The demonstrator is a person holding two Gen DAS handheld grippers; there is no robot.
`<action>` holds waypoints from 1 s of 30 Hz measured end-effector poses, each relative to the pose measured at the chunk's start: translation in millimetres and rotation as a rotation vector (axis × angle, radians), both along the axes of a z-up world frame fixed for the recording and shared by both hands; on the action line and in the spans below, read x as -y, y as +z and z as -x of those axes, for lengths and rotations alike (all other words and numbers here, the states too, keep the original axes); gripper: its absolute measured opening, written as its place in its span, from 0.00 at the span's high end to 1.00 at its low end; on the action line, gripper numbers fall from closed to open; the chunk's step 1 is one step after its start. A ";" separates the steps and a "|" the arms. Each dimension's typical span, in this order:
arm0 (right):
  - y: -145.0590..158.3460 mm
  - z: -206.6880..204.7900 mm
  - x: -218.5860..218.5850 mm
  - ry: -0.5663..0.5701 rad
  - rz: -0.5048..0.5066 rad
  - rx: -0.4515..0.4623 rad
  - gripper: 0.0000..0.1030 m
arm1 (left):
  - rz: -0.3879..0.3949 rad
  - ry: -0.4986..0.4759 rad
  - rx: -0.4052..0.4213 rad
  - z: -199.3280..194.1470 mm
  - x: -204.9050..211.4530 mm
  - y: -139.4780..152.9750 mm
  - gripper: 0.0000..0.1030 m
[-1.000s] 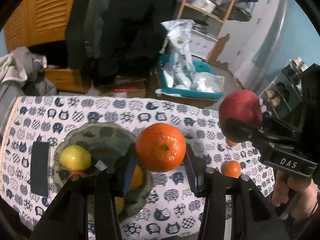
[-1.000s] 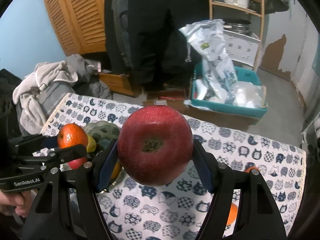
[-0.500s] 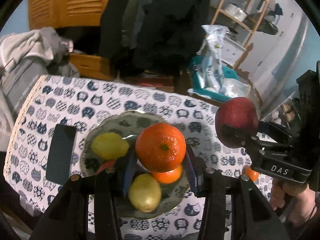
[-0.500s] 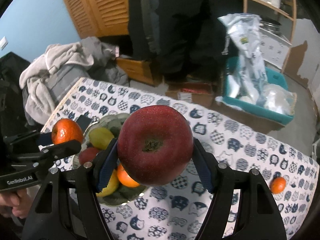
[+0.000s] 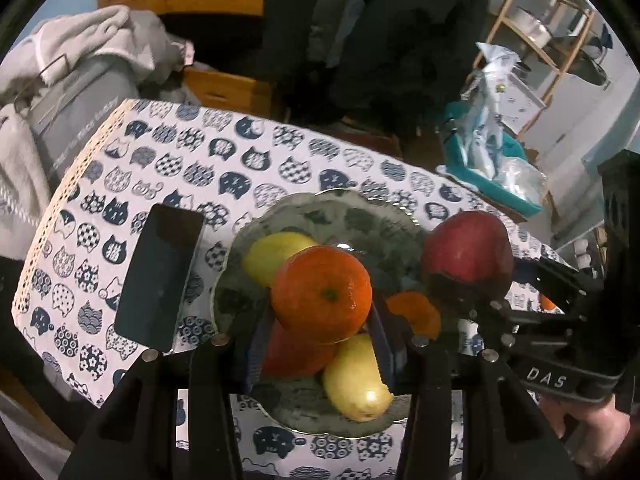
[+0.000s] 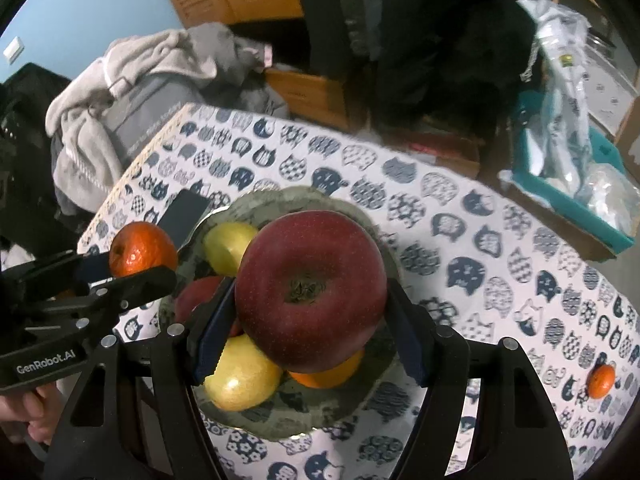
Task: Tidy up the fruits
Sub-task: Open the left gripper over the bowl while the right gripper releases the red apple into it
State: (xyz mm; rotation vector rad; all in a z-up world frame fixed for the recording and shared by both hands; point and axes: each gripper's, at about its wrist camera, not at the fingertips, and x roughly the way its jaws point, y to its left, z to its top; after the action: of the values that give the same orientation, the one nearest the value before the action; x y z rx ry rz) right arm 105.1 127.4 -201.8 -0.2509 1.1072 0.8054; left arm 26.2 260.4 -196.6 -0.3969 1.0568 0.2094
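- The table (image 6: pixel 500 240), under a cat-print cloth, stands in a cluttered room with a heap of clothes (image 6: pixel 132 80) behind it.
- The bowl (image 5: pixel 360 216) already holds lemons and other fruit, beside a phone (image 5: pixel 160 276).
- The right gripper (image 6: pixel 308 320) pinches the apple (image 6: pixel 310 296) above the bowl.
- The left gripper (image 5: pixel 320 332) pinches the orange (image 5: pixel 322 294) there too.
- Released from this height, either could likely bounce off the pile and roll away.
- A small orange (image 6: pixel 600 380) remains on the cloth.

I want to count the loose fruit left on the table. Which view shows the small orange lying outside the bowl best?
The right wrist view: the small orange lies in full sight on the cat-print tablecloth, apart from the bowl. The left wrist view shows only a sliver of it behind the right tool.
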 end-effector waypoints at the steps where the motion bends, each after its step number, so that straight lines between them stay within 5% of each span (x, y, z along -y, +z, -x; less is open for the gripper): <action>1: -3.2 1.1 -3.3 0.007 0.003 -0.007 0.30 | 0.000 0.007 -0.007 0.6 -2.9 -2.9 0.55; 16: -43.6 2.5 -25.7 0.053 0.059 -0.112 0.29 | -0.014 0.007 -0.058 0.1 -6.1 -20.5 0.55; 30: -29.8 1.8 1.8 0.026 0.040 -0.077 0.29 | 0.047 -0.007 -0.046 -8.6 5.3 -22.5 0.55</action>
State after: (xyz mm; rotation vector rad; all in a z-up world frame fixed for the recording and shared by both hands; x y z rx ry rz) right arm 103.4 125.6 -231.6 -0.2704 1.1953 0.8218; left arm 34.8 255.0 -219.1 -0.4326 1.1098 0.1889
